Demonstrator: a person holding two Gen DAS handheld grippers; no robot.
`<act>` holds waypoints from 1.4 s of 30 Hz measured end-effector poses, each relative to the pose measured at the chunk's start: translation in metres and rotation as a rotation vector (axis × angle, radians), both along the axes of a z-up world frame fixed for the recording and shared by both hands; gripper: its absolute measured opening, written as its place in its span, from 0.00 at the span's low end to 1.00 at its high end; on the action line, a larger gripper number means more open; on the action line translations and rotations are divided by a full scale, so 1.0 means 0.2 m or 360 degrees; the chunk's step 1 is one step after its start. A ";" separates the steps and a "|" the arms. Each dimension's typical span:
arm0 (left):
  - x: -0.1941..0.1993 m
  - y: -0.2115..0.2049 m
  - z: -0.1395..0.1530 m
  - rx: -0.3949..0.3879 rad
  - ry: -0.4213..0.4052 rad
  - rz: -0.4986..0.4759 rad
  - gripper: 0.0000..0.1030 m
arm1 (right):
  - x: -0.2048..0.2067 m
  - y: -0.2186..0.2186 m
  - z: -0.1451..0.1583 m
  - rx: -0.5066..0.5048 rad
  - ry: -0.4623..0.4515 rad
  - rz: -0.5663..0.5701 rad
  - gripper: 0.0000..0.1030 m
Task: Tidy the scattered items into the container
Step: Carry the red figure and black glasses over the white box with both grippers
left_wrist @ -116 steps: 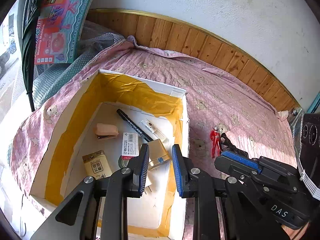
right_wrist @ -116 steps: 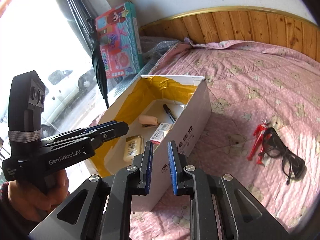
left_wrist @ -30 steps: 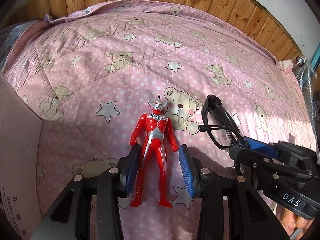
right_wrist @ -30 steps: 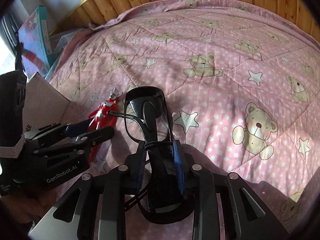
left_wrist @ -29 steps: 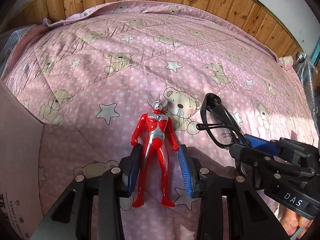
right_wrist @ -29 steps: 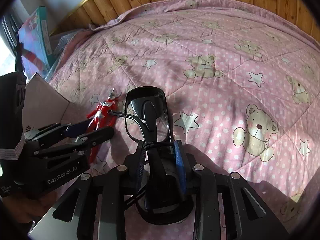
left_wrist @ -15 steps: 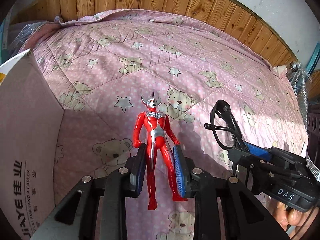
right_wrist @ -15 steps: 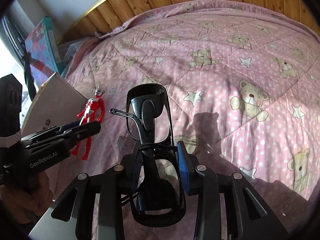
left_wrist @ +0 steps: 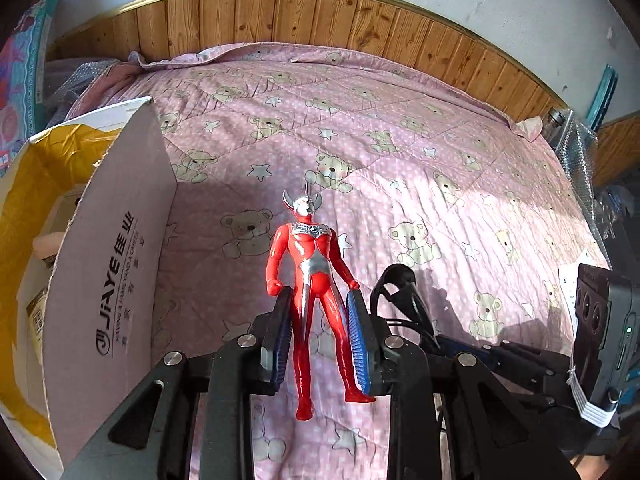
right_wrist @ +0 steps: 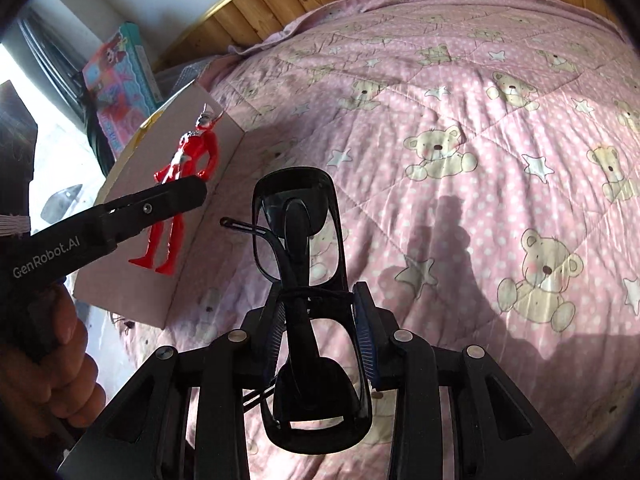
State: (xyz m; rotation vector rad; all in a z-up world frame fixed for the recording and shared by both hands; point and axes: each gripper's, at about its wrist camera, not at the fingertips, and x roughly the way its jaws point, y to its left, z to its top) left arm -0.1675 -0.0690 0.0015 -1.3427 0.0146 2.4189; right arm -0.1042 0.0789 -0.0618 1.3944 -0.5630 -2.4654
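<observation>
My left gripper is shut on a red and silver hero figure, gripping it at the thighs and holding it upright above the bed. The same hero figure shows in the right wrist view, in front of the box's side wall. My right gripper is shut on black-framed glasses, one lens sticking out past the fingers, lifted off the quilt. The cardboard box with yellow lining stands at the left; a few small items lie inside, mostly hidden by its wall.
A pink bear-and-star quilt covers the bed, with a wooden headboard behind. A colourful toy box leans at the far left by the window. A person's hand grips the left tool.
Both grippers have risen from the quilt with their loads. The figure and the glasses have moved left, closer to the box, which now fills more of the left wrist view.
</observation>
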 end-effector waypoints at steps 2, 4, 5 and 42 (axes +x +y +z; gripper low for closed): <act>0.07 -0.03 0.03 0.0016 0.0011 0.0002 0.27 | 0.05 -0.04 0.02 0.0003 0.0012 0.0023 0.34; 0.13 -0.06 0.06 0.0028 0.0028 0.0004 0.27 | 0.10 -0.08 0.05 0.0013 0.0021 0.0037 0.34; 0.16 -0.07 0.07 0.0036 0.0032 0.0009 0.27 | 0.12 -0.10 0.06 0.0015 0.0024 0.0048 0.34; 0.56 -0.98 0.47 0.0342 0.0292 0.0298 0.27 | 0.27 -0.66 0.54 0.0117 0.0275 0.0319 0.34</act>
